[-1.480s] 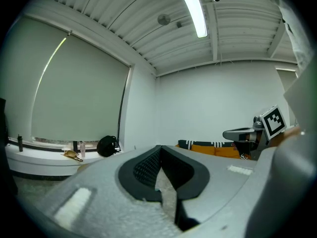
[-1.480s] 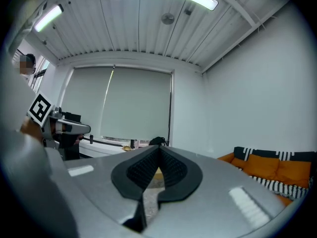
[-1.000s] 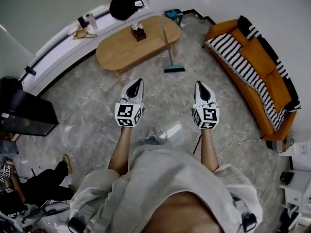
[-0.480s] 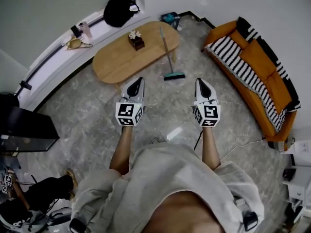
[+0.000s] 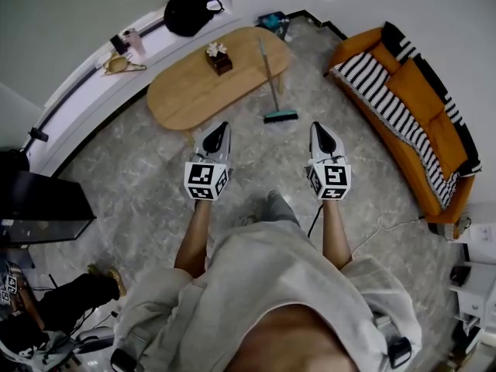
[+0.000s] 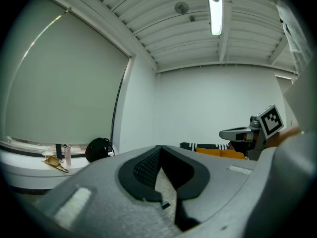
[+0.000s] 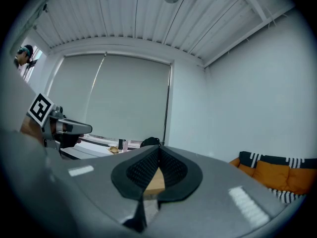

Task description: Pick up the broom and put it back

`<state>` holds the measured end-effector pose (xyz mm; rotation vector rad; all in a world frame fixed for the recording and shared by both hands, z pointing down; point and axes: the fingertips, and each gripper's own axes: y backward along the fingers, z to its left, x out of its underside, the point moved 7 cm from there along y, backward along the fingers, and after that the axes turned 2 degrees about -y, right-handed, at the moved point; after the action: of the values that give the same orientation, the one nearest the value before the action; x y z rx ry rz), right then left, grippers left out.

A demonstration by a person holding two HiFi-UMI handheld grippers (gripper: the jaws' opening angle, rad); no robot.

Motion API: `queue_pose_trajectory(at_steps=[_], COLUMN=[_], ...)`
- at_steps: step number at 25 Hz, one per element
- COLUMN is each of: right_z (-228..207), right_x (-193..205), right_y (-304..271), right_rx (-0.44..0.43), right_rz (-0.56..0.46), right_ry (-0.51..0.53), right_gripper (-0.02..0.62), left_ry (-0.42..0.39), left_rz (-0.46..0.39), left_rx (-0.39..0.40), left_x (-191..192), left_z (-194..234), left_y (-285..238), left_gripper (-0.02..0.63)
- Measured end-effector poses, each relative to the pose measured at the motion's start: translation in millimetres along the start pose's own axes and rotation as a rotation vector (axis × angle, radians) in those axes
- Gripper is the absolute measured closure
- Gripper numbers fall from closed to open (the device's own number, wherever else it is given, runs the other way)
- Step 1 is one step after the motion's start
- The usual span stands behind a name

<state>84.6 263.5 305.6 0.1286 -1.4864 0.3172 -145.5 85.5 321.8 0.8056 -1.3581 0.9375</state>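
The left claw and right claw are both closed with nothing between the jaws. They are held level, short of the near edge of the oval light-wood tabletop. The grey-handled broom with a green head appears to lean on that tabletop's right end, head on the floor, ahead of both claws. This looks like the approach step. Next, a claw must open and reach the handle. No brand or writing is legible, only square black-and-white markers.

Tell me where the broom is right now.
Head view, upper middle: the broom stands against the right end of the wooden table, bristles on the floor, left of the orange sofa.
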Motion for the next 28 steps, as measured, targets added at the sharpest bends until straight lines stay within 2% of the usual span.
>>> queue_pose_trajectory(at_steps=[9,15,28], right_z=[-19,-48,-140], right_x=[10,7,-9], right_y=[-48,-109,-237], right_rx=[-0.028,-0.062,-0.102], right_rz=[0.001,-0.006,-0.014], right_ry=[-0.017,-0.016,-0.027], right_gripper=[0.594,0.594,0.594], left_ry=[-0.012,-0.020,-0.046], left_rz=[0.009,0.006,0.014], left_rx=[-0.006,-0.026,-0.083], left_x=[5,-2,-35], left_z=[16,34,68], left_y=[-45,-105,-246], left_gripper=[0.604,0.606,0.604])
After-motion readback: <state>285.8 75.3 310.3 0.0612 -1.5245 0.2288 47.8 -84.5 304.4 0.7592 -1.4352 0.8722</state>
